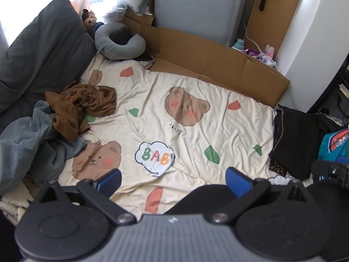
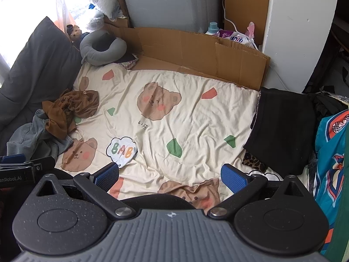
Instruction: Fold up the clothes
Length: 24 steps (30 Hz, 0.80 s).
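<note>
Both tools gape above bedsheet; brown garment lies left.

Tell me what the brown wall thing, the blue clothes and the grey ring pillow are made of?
The brown wall looks like corrugated cardboard: matte, with flat panels, creases and flaps. The blue clothes look like faded denim, thick with heavy rumpled folds. The grey ring pillow seems to be soft, stuffed knit fabric, smooth and plump, though its filling is hidden.
</note>
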{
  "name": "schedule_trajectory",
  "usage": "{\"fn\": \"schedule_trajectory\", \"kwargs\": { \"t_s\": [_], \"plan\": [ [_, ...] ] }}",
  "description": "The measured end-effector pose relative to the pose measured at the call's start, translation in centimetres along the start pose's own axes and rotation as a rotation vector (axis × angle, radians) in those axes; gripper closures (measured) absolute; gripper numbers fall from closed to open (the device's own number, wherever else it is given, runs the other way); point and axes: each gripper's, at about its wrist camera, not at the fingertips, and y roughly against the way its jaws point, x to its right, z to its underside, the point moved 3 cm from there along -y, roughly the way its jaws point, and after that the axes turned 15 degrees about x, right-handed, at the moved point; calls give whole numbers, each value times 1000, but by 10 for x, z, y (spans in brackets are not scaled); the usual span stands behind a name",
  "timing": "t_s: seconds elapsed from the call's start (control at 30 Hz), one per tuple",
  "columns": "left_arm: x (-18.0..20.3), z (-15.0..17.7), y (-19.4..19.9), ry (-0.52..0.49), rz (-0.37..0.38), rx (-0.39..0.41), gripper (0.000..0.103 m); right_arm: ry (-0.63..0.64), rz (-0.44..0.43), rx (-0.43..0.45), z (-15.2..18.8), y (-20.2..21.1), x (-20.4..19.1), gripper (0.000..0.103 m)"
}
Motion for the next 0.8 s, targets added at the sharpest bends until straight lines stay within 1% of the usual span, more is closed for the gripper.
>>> {"fn": "schedule_trajectory", "kwargs": {
  "t_s": [0.17, 0.3, 0.43, 0.73, 0.8],
  "plan": [
    [-2, -1, 3, 9, 29, -4, 1, -20, 3, -13, -1, 0, 1, 1],
    [-3, -5, 3, 14, 45, -22, 1, -36, -19, -13, -3, 2, 2, 1],
    [-4, -12, 5, 24, 34, -11, 1, -42, -22, -3, -9, 3, 1, 0],
    [-6, -30, 9, 8, 37, 13, 1, -51, -25, 8, -21, -3, 0, 0],
    [-7, -33, 10, 5, 36, 19, 1, -57, -18, 23, -24, -3, 0, 0]
  ]
}}
